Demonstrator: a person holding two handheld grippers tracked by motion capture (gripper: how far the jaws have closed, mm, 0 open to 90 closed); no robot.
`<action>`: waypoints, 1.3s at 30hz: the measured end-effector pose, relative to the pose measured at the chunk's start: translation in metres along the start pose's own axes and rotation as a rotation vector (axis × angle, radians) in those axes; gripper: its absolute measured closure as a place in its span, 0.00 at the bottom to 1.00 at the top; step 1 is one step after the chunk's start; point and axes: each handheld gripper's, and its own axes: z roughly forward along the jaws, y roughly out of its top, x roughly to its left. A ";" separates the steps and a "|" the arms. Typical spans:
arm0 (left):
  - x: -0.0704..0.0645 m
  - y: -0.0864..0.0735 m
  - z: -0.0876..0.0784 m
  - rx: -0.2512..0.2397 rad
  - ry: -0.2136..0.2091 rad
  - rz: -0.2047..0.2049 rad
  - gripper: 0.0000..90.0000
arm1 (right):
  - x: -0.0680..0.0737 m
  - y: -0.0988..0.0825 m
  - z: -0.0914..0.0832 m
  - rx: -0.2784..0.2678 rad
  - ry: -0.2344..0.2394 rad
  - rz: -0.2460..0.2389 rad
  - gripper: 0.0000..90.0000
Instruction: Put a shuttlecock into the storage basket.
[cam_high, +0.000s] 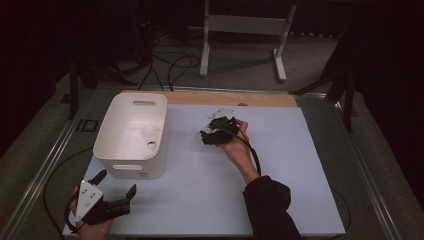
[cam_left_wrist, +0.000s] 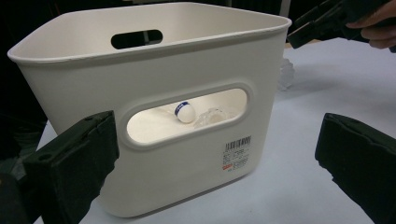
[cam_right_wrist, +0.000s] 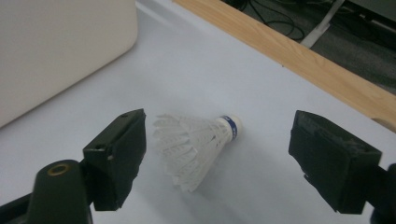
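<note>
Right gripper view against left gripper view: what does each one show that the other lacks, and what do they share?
Right gripper view: a white shuttlecock with a blue-banded cork lying on its side on the mat between the open right tongs, not touching either pad; also the wooden table edge.

Left gripper view: the bin's handle slot, through which a second shuttlecock lies inside; a barcode label; the open left tongs.

Both: the white plastic bin and the pale blue mat.
</note>
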 end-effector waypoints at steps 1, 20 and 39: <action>0.000 0.000 0.000 -0.001 0.000 -0.001 0.00 | 0.000 -0.001 0.001 0.005 -0.002 -0.001 0.22; 0.000 0.000 -0.001 -0.002 0.001 -0.001 0.00 | 0.002 -0.012 0.017 0.035 -0.004 -0.014 0.30; 0.001 0.000 -0.001 -0.004 0.002 -0.004 0.00 | 0.007 -0.020 0.041 0.091 -0.027 -0.033 0.48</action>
